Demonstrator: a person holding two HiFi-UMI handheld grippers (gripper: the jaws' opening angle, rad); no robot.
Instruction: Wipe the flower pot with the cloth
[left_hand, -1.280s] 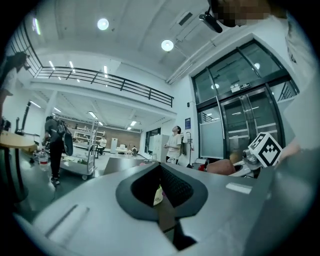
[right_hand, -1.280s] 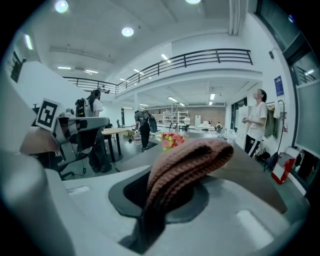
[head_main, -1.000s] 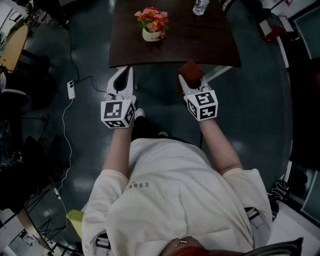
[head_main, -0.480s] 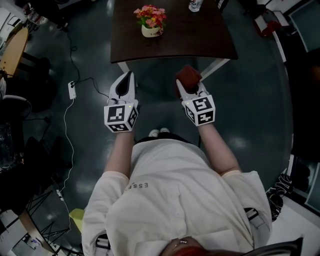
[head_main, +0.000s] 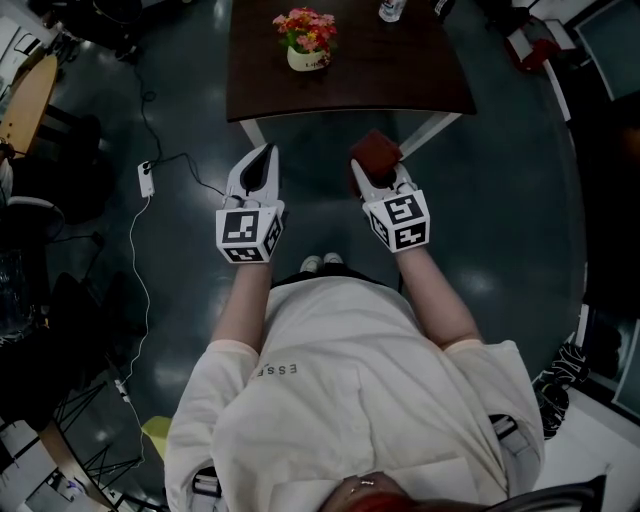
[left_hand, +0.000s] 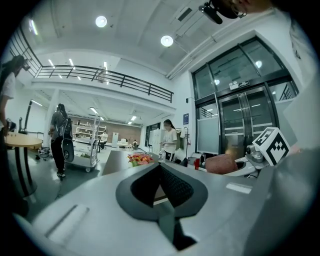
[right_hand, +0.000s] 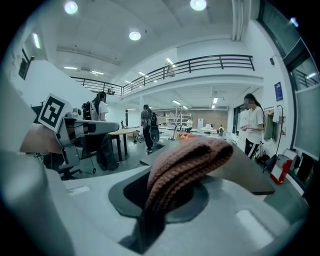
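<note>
While left gripper (head_main: 264, 152) has jaws together | right gripper (head_main: 374, 172) jaws clamp cloth (head_main: 377, 150) | flower pot (head_main: 309, 60), bottle (head_main: 391, 10) on table (head_main: 390, 75)

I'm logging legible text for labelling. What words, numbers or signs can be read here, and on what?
"ESSE": small letters on the person's white shirt; a fold may hide more.
Unreadable, too small: blue wall sign.
Unreadable, too small: bottle label.
</note>
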